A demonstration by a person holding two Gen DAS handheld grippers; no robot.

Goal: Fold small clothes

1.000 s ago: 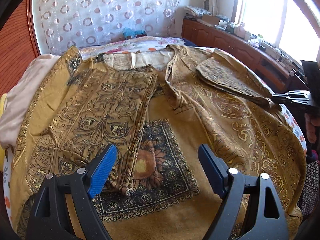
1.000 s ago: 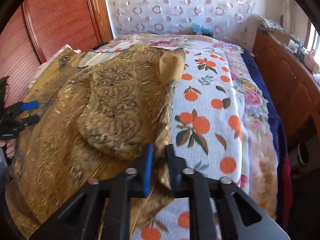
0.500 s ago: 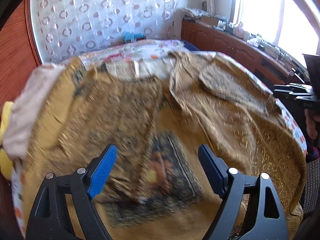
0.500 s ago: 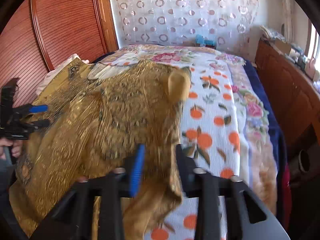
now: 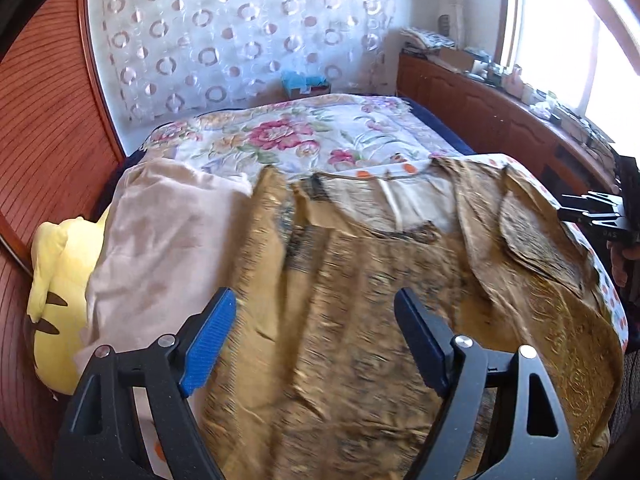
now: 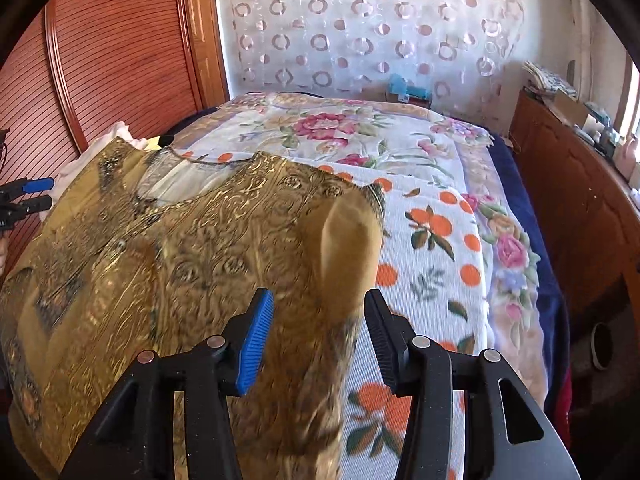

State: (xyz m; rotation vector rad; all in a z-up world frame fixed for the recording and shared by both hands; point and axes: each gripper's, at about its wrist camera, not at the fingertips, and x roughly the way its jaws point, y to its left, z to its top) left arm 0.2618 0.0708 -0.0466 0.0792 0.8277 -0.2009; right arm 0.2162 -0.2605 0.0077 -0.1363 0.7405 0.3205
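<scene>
A golden patterned garment (image 5: 360, 300) (image 6: 180, 260) lies spread on the bed, with its right sleeve (image 5: 536, 244) folded in over the body. My left gripper (image 5: 312, 296) hovers wide above the garment's left side; its jaws are closing a little and nothing is pressed between them. My right gripper (image 6: 318, 294) hangs over the turned-up sleeve fold (image 6: 348, 248); its jaws are opening and the cloth lies below them, free of the pads. Each gripper also shows in the other's view, the right gripper (image 5: 588, 208) and the left gripper (image 6: 32, 194).
A beige cloth (image 5: 168, 240) and a yellow plush toy (image 5: 56, 280) lie left of the garment. A floral bedspread (image 5: 300, 136) and an orange-print sheet (image 6: 432, 260) cover the bed. A wooden cabinet (image 5: 480, 104) runs along the right; a wood-panelled wall (image 6: 120, 60) stands on the left.
My right gripper opened and let go of the garment's edge, then drew back. My left gripper rose and swung left, bringing the beige cloth and the yellow toy into view.
</scene>
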